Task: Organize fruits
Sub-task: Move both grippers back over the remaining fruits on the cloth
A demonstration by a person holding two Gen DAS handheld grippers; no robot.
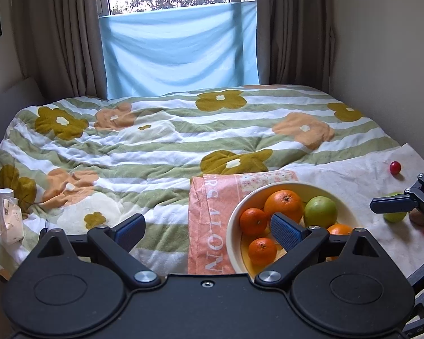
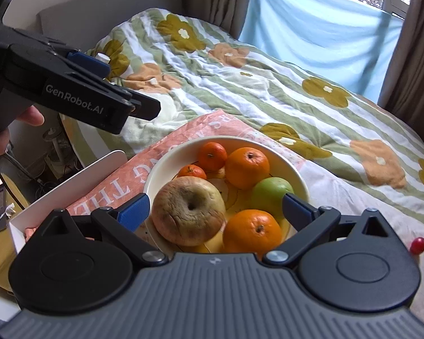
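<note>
A cream bowl (image 2: 166, 155) on the bed holds two oranges, two mandarins, a green apple (image 2: 270, 195) and a wrinkled yellow-brown apple (image 2: 188, 210). My right gripper (image 2: 216, 209) hovers over the bowl's near side, open wide. The wrinkled apple lies in the bowl between its blue pads, which do not press on it. My left gripper (image 1: 207, 228) is open and empty, held left of the bowl (image 1: 234, 220) above the quilt. A second green fruit (image 1: 394, 217), a brown fruit (image 1: 418, 218) and two small red fruits (image 1: 395, 167) lie on the white cloth to the right.
An orange printed cloth (image 2: 118, 189) lies under the bowl. A white box (image 2: 70, 183) stands at the bed's near left edge. A floral quilt (image 1: 155, 147) covers the bed, with a small bottle and packet (image 1: 10, 220) at its left. Walls and curtains enclose the far side.
</note>
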